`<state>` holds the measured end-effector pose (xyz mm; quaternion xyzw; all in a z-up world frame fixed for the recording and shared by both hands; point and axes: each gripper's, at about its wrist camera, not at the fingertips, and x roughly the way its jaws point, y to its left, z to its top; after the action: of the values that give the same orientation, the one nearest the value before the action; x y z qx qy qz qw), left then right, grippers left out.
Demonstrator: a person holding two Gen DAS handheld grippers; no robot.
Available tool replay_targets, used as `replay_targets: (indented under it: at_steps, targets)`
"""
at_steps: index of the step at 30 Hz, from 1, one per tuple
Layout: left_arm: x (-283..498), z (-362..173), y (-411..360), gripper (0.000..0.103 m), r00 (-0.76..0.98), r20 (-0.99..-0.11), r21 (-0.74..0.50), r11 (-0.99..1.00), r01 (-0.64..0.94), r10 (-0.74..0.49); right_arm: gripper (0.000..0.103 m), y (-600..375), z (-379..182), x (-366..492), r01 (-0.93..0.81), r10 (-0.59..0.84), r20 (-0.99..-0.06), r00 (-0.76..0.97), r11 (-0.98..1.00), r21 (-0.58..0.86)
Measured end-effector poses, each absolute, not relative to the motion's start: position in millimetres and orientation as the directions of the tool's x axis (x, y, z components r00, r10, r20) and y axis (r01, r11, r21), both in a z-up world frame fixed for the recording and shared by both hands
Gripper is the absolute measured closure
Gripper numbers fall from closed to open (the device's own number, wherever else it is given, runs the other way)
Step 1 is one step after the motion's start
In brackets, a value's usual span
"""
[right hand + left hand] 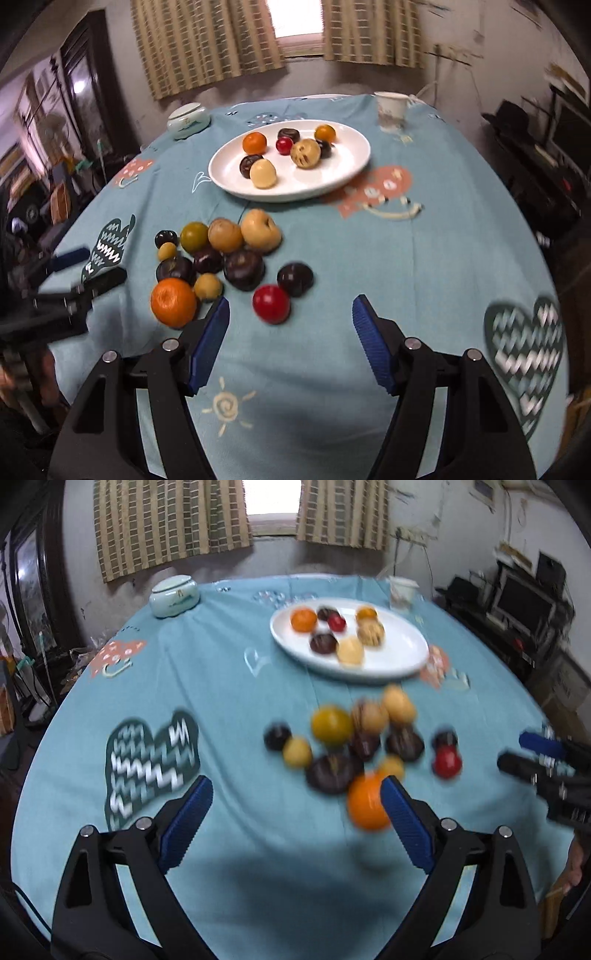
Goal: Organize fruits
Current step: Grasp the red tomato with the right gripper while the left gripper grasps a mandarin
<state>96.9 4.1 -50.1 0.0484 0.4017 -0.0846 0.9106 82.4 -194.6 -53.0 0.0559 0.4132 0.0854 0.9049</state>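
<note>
A white oval plate [402,653] [347,162] holds several fruits at the far middle of the table. A loose pile of fruits lies nearer: an orange [365,801] [173,302], a red fruit [447,762] [270,304], dark purple fruits [332,773] [243,268] and tan ones [260,230]. My left gripper [297,790] is open and empty, its right finger beside the orange. My right gripper [290,310] is open and empty, just short of the red fruit. Each gripper shows in the other's view [532,753] [88,266].
A pale green lidded jar [174,596] [188,120] stands at the far left, a white paper cup [402,590] [389,107] at the far right. The round table wears a blue patterned cloth [443,258]. Furniture and electronics crowd the room's sides.
</note>
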Motion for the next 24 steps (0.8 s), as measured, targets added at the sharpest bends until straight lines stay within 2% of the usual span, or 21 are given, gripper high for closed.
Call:
replay_targets:
  at_steps: [2, 3, 6, 11, 19, 21, 24]
  targets:
    - [88.9, -56.2, 1.5, 0.009, 0.655, -0.747, 0.034, 0.978, 0.204, -0.111, 0.034, -190.2, -61.5, 83.3, -0.135, 0.247, -0.758, 0.604, 0.969, 0.208]
    - [86.0, -58.8, 1.0, 0.009, 0.650, -0.752, 0.036, 0.978, 0.206, -0.109, 0.040, -186.4, -64.0, 84.6, -0.157, 0.270, -0.763, 0.587, 0.963, 0.220]
    - [79.5, -61.0, 6.8, 0.009, 0.651, -0.752, 0.028, 0.982, 0.189, -0.104, 0.048, -175.5, -66.9, 89.9, -0.194, 0.267, -0.762, 0.590, 0.963, 0.188]
    - [78.6, -59.9, 20.3, 0.009, 0.648, -0.755, 0.002, 0.988, 0.157, -0.102, 0.053, -169.4, -80.8, 103.5, -0.188, 0.246, -0.787, 0.566, 0.968, 0.167]
    - [82.7, -62.5, 22.3, 0.009, 0.639, -0.762, -0.006, 0.988, 0.157, -0.106, 0.055, -164.5, -93.8, 115.6, -0.185, 0.230, -0.809, 0.540, 0.971, 0.152]
    - [83.3, -63.3, 20.9, 0.009, 0.634, -0.765, -0.011, 0.987, 0.162, -0.113, 0.066, -162.8, -100.2, 122.7, -0.178, 0.224, -0.818, 0.529, 0.972, 0.151]
    - [86.2, -65.4, 17.0, 0.009, 0.625, -0.772, -0.014, 0.985, 0.169, -0.119, 0.071, -161.1, -105.1, 130.1, -0.170, 0.205, -0.823, 0.529, 0.976, 0.134]
